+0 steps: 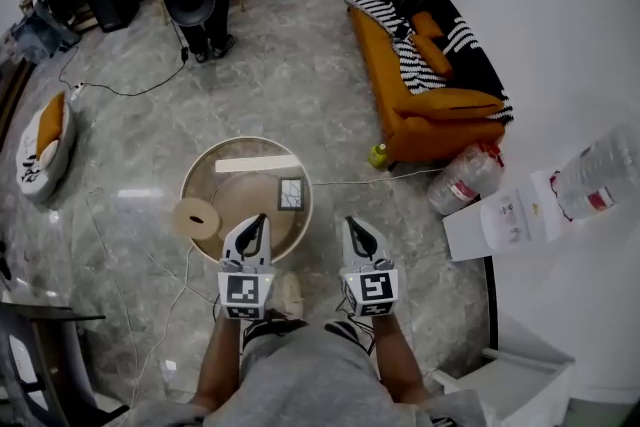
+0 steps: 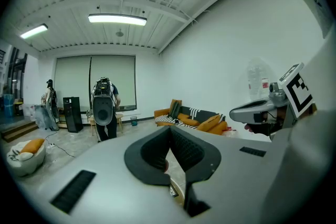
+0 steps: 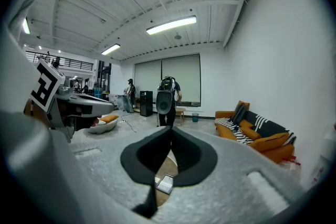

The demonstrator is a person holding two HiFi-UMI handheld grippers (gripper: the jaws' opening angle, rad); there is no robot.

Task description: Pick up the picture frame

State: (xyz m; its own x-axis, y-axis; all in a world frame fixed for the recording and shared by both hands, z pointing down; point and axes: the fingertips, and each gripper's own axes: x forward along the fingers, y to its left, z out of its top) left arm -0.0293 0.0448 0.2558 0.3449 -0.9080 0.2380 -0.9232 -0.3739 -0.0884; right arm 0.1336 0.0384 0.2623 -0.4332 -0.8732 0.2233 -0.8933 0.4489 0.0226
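Both my tongs are closed on nothing — my left gripper [image 1: 254,221] hangs over the near edge of the round table [image 1: 192,177], my right gripper [image 1: 357,226] just off its near-right edge. The picture frame [image 1: 291,194] lies flat by the table's right edge — between the two tongs' tips and a little beyond them.

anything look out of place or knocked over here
A large clear water jug seems to lie on its side on the floor by the orange sofa. The picture frame lies flat on the round table; nothing there looks spilled.

Left claw [image 2: 170,132], tips together, before a distant orange sofa [image 2: 193,121] and standing person [image 2: 104,110].
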